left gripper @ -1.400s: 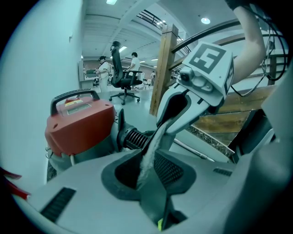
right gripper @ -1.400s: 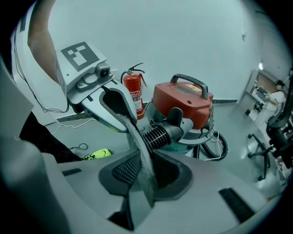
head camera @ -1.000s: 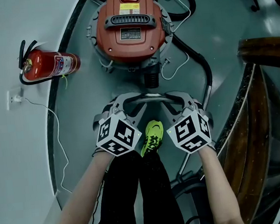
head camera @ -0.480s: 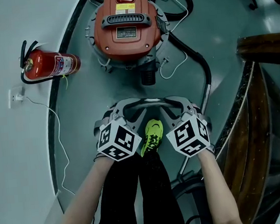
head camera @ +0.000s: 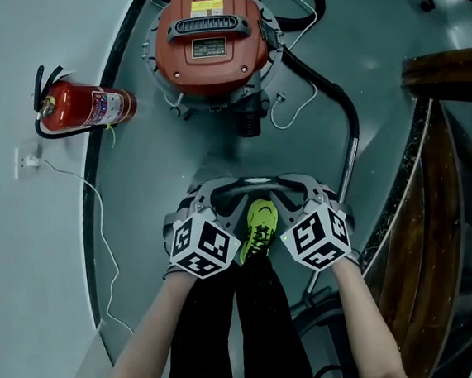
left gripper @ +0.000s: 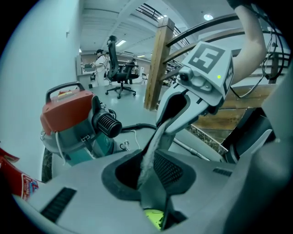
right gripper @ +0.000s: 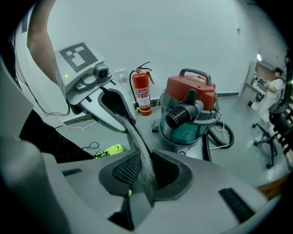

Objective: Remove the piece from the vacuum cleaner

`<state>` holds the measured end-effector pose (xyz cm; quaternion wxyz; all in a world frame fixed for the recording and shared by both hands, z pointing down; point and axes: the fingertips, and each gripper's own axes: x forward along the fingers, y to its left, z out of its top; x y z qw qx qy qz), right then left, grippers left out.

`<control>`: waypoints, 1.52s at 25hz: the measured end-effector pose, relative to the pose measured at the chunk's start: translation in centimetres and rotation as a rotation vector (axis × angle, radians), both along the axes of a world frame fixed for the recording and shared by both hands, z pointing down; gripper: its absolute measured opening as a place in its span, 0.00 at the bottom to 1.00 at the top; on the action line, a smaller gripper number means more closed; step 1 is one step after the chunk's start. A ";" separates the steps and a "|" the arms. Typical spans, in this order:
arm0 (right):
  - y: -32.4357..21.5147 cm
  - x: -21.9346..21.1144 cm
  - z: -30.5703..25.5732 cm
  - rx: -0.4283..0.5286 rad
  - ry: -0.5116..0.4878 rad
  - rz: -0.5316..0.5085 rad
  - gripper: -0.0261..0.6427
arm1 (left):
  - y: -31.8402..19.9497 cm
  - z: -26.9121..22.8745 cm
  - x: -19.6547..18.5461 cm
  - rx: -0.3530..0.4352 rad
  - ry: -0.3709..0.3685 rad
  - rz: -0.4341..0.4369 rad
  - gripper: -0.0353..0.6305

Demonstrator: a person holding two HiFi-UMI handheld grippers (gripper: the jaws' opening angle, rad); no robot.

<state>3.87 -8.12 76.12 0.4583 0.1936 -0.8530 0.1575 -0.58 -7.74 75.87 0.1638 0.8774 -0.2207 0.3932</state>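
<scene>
The vacuum cleaner (head camera: pixel 209 41), with a red lid and a teal drum, stands on the floor ahead of me; its black ribbed inlet (head camera: pixel 249 124) faces me with nothing in it. Between my two grippers stretches a thin grey speckled piece (head camera: pixel 252 182), well clear of the vacuum. My left gripper (head camera: pixel 219 190) is shut on one end and my right gripper (head camera: pixel 290 185) on the other, tips facing each other. In the left gripper view the piece (left gripper: pixel 153 151) runs edge-on from my jaws to the right gripper. In the right gripper view the piece (right gripper: pixel 139 151) leads to the left gripper.
A red fire extinguisher (head camera: pixel 83 107) lies at the left by the wall. The black hose (head camera: pixel 340 107) curves from the vacuum down the right side. A wooden stair rail (head camera: pixel 433 165) is at the right. A green shoe (head camera: pixel 258 223) shows below the grippers. A white cable (head camera: pixel 99 230) trails along the left.
Both grippers, with the grey piece between them, have drawn back towards me. The vacuum cleaner now sits farther off, higher in the head view.
</scene>
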 end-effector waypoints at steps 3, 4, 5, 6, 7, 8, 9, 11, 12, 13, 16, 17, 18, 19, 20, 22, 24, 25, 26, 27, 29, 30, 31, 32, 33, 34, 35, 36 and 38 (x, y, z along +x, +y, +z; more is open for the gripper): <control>0.8 0.1 1.0 -0.017 -0.004 0.003 0.17 | 0.8 1.0 0.1 -0.015 -0.008 0.006 0.19; 1.0 0.1 1.4 -0.022 -0.005 0.003 0.17 | 1.0 1.3 0.1 -0.019 -0.011 0.009 0.19; 1.2 0.1 1.7 -0.026 -0.005 0.004 0.17 | 1.2 1.6 0.1 -0.022 -0.013 0.013 0.19; 1.4 0.1 2.0 -0.030 -0.007 0.005 0.17 | 1.4 1.9 0.1 -0.025 -0.015 0.016 0.19; 1.6 0.1 2.3 -0.035 -0.009 0.008 0.17 | 1.5 2.2 0.1 -0.027 -0.015 0.017 0.19; 1.7 0.1 2.6 -0.039 -0.013 0.012 0.17 | 1.7 2.4 0.1 -0.029 -0.015 0.017 0.19; 1.8 0.1 2.9 -0.043 -0.016 0.016 0.17 | 1.7 2.7 0.1 -0.031 -0.015 0.017 0.19; 1.7 0.1 3.4 -0.045 -0.016 0.017 0.17 | 1.8 3.3 0.1 -0.038 -0.016 0.019 0.19; 1.7 0.1 3.7 -0.044 -0.013 0.016 0.17 | 1.7 3.6 0.1 -0.039 -0.017 0.020 0.19; 1.6 0.0 3.9 -0.044 -0.011 0.014 0.17 | 1.6 3.9 0.0 -0.040 -0.017 0.020 0.19; 1.5 0.0 4.6 -0.048 -0.009 0.014 0.17 | 1.6 4.6 0.0 -0.048 -0.014 0.020 0.19; 1.5 0.0 4.8 -0.051 -0.008 0.016 0.17 | 1.5 4.8 0.1 -0.052 -0.015 0.022 0.19; 1.4 0.1 5.1 -0.054 -0.007 0.019 0.17 | 1.4 5.1 0.1 -0.054 -0.015 0.025 0.19; 1.3 0.1 5.4 -0.056 -0.005 0.025 0.17 | 1.3 5.4 0.1 -0.055 -0.016 0.029 0.19; 1.3 0.1 5.6 -0.058 -0.004 0.032 0.17 | 1.2 5.7 0.1 -0.057 -0.016 0.033 0.19; 1.2 0.1 6.2 -0.066 -0.004 0.048 0.17 | 1.1 6.3 0.1 -0.066 -0.017 0.041 0.19; 1.2 0.1 6.9 -0.078 -0.005 0.059 0.17 | 0.8 7.0 0.0 -0.077 -0.020 0.049 0.19; 1.1 0.1 7.3 -0.084 -0.005 0.065 0.17 | 0.7 7.4 0.1 -0.082 -0.021 0.052 0.19; 1.0 0.2 7.7 -0.090 -0.003 0.071 0.17 | 0.5 7.8 0.1 -0.085 -0.021 0.055 0.19; 1.0 0.2 8.0 -0.096 0.000 0.077 0.17 | 0.4 8.2 0.2 -0.088 -0.021 0.057 0.19; 1.0 0.2 8.6 -0.109 0.004 0.088 0.17 | 0.4 8.8 0.2 -0.095 -0.018 0.054 0.19; 1.0 0.2 8.9 -0.117 0.003 0.092 0.17 | 0.3 9.0 0.1 -0.100 -0.016 0.049 0.19; 0.8 0.2 9.1 -0.124 0.002 0.095 0.17 | 0.2 9.3 0.2 -0.105 -0.013 0.043 0.19; 0.6 0.3 9.4 -0.129 0.002 0.098 0.17 | 0.0 9.5 0.2 -0.109 -0.010 0.039 0.19; 0.3 0.3 9.6 -0.133 0.003 0.101 0.17 | -0.2 9.8 0.3 -0.111 -0.005 0.035 0.19; 0.1 0.4 9.8 -0.137 0.005 0.103 0.17 | -0.4 10.0 0.3 -0.114 0.000 0.031 0.19; -0.1 0.4 10.0 -0.140 0.008 0.103 0.17 | -0.6 10.3 0.3 -0.118 0.004 0.026 0.19; -0.3 0.4 10.3 -0.143 0.010 0.102 0.17 | -0.8 10.5 0.3 -0.122 0.006 0.020 0.19; -0.8 0.4 10.7 -0.149 0.014 0.107 0.17 | -1.3 11.0 0.3 -0.127 0.008 0.012 0.19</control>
